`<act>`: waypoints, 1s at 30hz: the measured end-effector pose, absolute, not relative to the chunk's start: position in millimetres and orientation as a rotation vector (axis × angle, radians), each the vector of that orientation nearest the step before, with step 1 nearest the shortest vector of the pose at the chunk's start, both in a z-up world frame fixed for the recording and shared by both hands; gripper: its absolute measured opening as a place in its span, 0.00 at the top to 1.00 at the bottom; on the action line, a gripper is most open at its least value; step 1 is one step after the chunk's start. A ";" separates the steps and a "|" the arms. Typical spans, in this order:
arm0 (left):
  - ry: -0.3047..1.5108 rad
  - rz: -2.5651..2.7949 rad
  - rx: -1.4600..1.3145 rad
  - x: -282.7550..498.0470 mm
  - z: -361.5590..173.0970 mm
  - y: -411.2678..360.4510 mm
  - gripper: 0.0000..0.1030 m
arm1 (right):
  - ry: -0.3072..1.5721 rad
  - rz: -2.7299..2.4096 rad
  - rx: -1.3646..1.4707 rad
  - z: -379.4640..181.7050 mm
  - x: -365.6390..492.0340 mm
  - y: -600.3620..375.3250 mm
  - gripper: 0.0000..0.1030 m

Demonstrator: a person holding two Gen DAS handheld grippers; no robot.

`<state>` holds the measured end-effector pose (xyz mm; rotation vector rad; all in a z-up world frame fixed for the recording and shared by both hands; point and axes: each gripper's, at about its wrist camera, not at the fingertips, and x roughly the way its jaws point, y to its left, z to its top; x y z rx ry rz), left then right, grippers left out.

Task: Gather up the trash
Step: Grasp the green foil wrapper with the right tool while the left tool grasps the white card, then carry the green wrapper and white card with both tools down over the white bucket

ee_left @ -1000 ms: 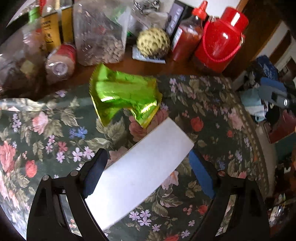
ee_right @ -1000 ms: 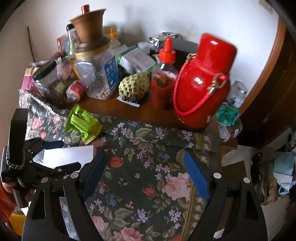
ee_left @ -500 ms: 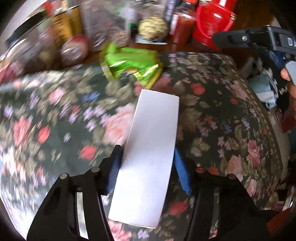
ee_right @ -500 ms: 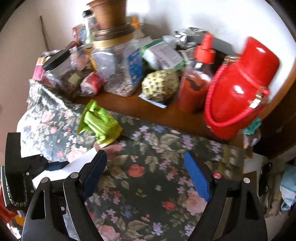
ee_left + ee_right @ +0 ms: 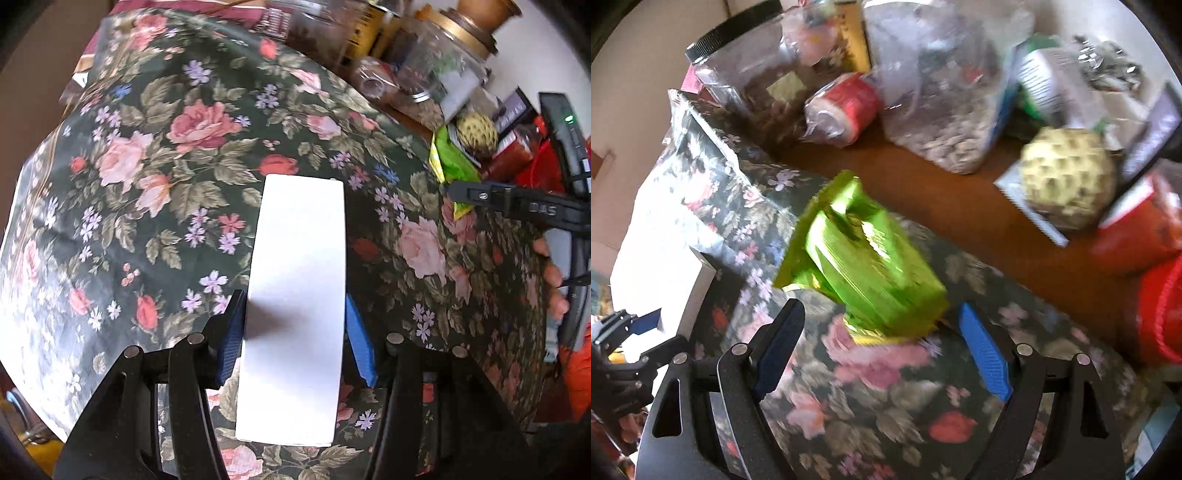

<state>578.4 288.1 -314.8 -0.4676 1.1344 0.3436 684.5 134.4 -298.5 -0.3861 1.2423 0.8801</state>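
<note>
A flat white box (image 5: 299, 288) lies lengthwise between the blue pads of my left gripper (image 5: 293, 314). Its jaws are closing, and both pads press on the box's long sides above the floral tablecloth (image 5: 166, 155). The right wrist view shows this box (image 5: 698, 280) at the left edge, with the left gripper (image 5: 631, 332) on it. A crumpled green foil wrapper (image 5: 864, 258) lies on the cloth near the bare wood. My right gripper (image 5: 879, 314) hangs open just short of it, one finger to each side, not touching. In the left wrist view the wrapper (image 5: 452, 162) is partly hidden behind the right gripper.
Along the back of the wooden table (image 5: 942, 206) stand clear jars (image 5: 942, 110), a red-labelled roll in plastic (image 5: 842, 107), a bumpy green fruit (image 5: 1067, 181), a red sauce bottle (image 5: 1137, 229) and a red jug (image 5: 1160, 314). A hand (image 5: 554, 273) shows at the right.
My left gripper has closed on the white box and rolled so the box points straight ahead. The right gripper has come down and closer to the green wrapper.
</note>
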 end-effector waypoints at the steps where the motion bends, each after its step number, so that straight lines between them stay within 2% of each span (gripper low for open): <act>1: 1.126 0.343 -0.472 576.6 -312.2 289.6 0.50 | 1.243 0.874 -0.381 -300.6 685.1 137.4 0.26; 2: 1.115 0.340 -0.468 575.8 -308.9 289.5 0.50 | 1.236 0.864 -0.377 -302.0 685.6 141.0 0.32; 3: 1.108 0.338 -0.462 575.1 -305.7 289.6 0.50 | 1.235 0.860 -0.381 -303.4 685.5 144.8 0.50; 4: 1.101 0.335 -0.458 570.5 -300.4 294.4 0.50 | 1.241 0.855 -0.387 -305.0 685.0 148.5 0.61; 5: 1.089 0.326 -0.450 570.1 -295.4 293.9 0.50 | 1.242 0.854 -0.381 -305.7 683.8 150.7 0.65; 6: 1.081 0.321 -0.445 569.6 -292.9 290.5 0.50 | 1.235 0.857 -0.364 -304.1 682.0 151.6 0.75; 9: 1.050 0.294 -0.428 570.1 -280.4 286.8 0.50 | 1.205 0.847 -0.322 -294.3 673.6 149.6 0.82; 15: 0.968 0.217 -0.394 563.9 -243.0 291.0 0.50 | 1.168 0.764 -0.200 -262.6 643.5 133.1 0.85; 30: 0.783 0.030 -0.236 506.4 -138.7 280.6 0.50 | 0.882 0.488 0.000 -117.3 527.3 44.3 0.85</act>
